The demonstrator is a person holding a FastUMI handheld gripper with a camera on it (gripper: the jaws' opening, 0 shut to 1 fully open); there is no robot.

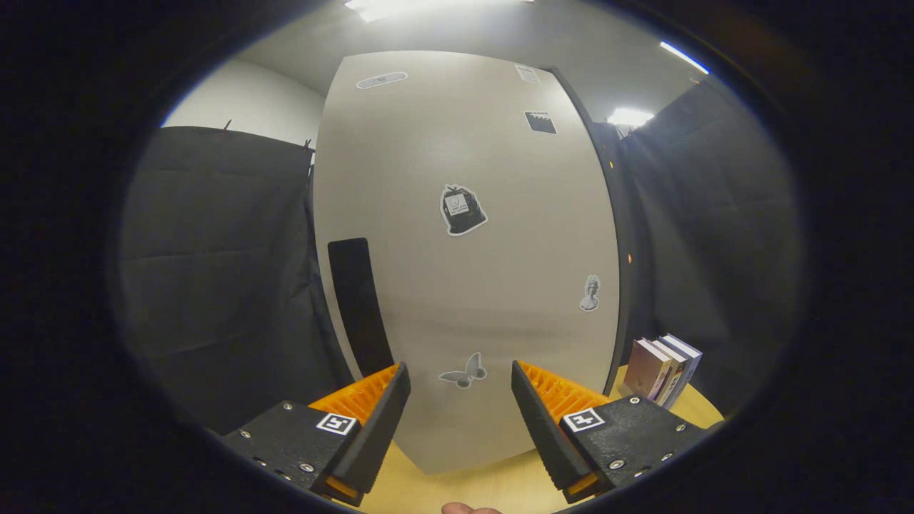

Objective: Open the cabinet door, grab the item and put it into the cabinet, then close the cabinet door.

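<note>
The gripper [460, 400] has its jaws spread wide, holding nothing, facing the shut cabinet door [464, 250] just ahead. The books [660, 370] stand at the worktop's [493, 485] far right edge, beside the cabinet.

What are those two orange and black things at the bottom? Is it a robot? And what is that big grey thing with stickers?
No robot here. A person holds a tool called a gripper, and the camera rides on it, looking forward along its two fingers. They are spread apart and hold nothing. Just ahead stands a cabinet, with its grey door closed. The door has stickers and a long black handle. The cabinet stands on a wooden table. Beside it, past the right finger, some books stand upright.
</note>
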